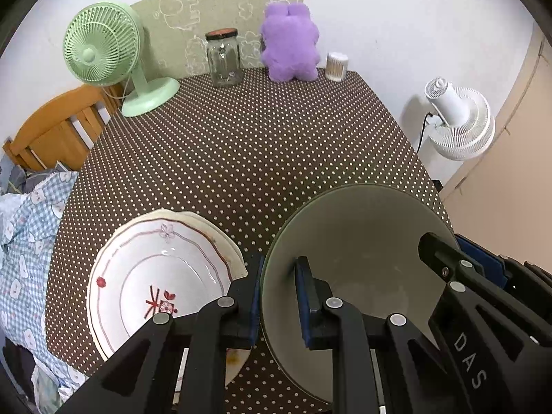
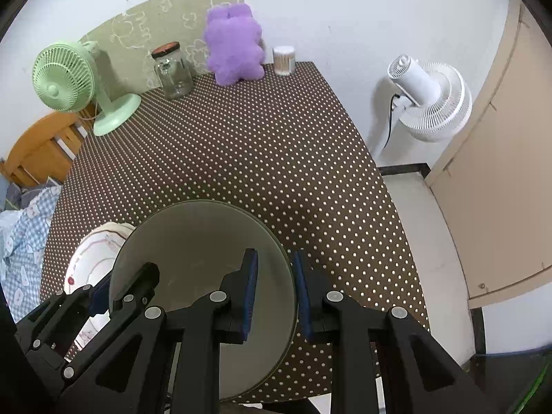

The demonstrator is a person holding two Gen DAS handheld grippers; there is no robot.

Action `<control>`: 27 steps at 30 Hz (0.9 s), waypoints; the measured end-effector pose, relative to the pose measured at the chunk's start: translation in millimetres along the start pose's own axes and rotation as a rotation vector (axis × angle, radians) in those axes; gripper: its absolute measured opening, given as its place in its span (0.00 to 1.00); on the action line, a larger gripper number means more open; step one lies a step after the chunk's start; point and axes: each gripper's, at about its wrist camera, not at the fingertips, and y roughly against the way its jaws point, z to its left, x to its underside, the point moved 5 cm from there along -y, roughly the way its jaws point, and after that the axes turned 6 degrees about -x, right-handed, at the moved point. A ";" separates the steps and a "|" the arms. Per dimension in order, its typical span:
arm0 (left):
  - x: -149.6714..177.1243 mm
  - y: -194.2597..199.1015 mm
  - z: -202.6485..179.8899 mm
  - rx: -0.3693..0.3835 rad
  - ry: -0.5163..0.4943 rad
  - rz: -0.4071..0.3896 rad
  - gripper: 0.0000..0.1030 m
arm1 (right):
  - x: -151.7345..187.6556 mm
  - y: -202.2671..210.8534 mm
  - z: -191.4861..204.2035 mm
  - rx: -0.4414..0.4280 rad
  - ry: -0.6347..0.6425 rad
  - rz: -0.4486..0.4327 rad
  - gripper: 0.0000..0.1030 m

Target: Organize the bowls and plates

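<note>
Gripping opposite rims, left gripper (image 1: 278,296), right gripper (image 2: 274,293), bowl (image 1: 362,241) between fingers

Wide open polka-dot tablecloth (image 1: 241,145) through the middle and right, plenty of room to pass there. Near left, the stacked floral plates (image 1: 155,276) block the way, with the grey bowl (image 1: 362,252) just beside them. Along the back edge stand the green fan (image 1: 103,55), glass jar (image 1: 223,57), purple plush toy (image 1: 289,43) and cotton swab tub (image 1: 336,66).
</note>
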 end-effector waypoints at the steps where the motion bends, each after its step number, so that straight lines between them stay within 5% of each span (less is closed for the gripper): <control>1: 1.7 -1.5 -0.9 0.001 0.001 0.005 0.15 | 1.0 -1.5 -0.8 0.002 0.000 0.005 0.24; 27: 18.4 -24.3 -1.9 -0.015 0.021 0.066 0.16 | 11.4 -31.8 -0.1 -0.027 0.012 0.074 0.25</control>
